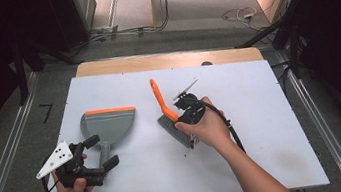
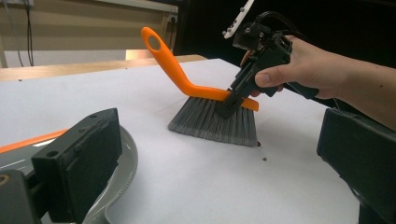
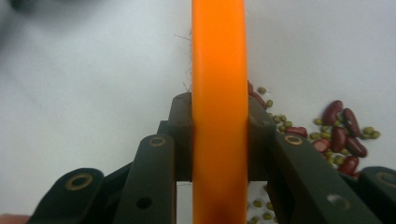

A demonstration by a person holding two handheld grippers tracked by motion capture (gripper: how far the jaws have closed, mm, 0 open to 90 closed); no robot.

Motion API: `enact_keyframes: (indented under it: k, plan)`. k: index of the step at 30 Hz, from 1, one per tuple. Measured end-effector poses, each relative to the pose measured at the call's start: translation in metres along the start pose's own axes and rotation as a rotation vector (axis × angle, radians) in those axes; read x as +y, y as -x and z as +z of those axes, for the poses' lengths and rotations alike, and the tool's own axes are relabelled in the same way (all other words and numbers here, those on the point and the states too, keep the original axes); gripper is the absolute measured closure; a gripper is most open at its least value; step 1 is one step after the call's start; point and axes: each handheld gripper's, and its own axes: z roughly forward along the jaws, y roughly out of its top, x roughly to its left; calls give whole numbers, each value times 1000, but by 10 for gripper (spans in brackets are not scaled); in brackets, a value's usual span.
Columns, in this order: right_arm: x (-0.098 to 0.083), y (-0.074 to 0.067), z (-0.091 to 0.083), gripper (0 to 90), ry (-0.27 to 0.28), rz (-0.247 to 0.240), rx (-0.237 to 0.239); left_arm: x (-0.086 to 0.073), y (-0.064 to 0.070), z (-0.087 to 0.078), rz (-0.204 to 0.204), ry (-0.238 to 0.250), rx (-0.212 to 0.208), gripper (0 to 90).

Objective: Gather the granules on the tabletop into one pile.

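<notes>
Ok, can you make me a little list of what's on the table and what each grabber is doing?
table: white tabletop
brush: orange handle, grey bristles on the table
dustpan: grey with orange edge, lying flat
beans: red and small green ones, scattered beside the brush
right gripper: clamped on the brush's orange back
left gripper: jaws open either side of the dustpan's handle, not squeezing it

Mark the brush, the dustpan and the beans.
brush [image 2: 177,74], left gripper view, orange handle.
dustpan [image 1: 108,125], high view, grey pan.
beans [image 3: 338,135], right gripper view, the red ones in the pile.
</notes>
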Motion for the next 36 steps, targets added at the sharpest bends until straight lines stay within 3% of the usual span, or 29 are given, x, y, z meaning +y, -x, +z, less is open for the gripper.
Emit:
enact_keyframes:
  k: [7, 13, 17, 23, 26, 30, 35, 36]
  plan:
    - [-4, 7, -7, 682, 13, 3, -47, 0, 0, 1, 1, -2, -1, 10]
    - [-9, 14, -15, 682, 37, 7, -37, 0, 0, 1, 3, -4, -1, 10]
    - [-13, 9, -32, 682, 68, -58, 10, 0, 0, 1, 1, -3, -1, 10]
    - [-30, -8, -44, 682, 27, -214, 38, 0, 0, 1, 1, -2, 0, 10]
    - [-44, -17, -41, 681, -3, -290, 87, 0, 0, 1, 1, -2, 0, 10]
    - [-55, -26, -33, 681, -39, -361, 109, 0, 1, 2, 4, -7, -2, 10]
    - [-56, -17, -20, 681, -58, -420, 130, -1, 3, 4, 6, -11, -4, 10]
    - [-56, -14, -18, 681, -60, -413, 128, -1, 3, 3, 4, -11, -4, 10]
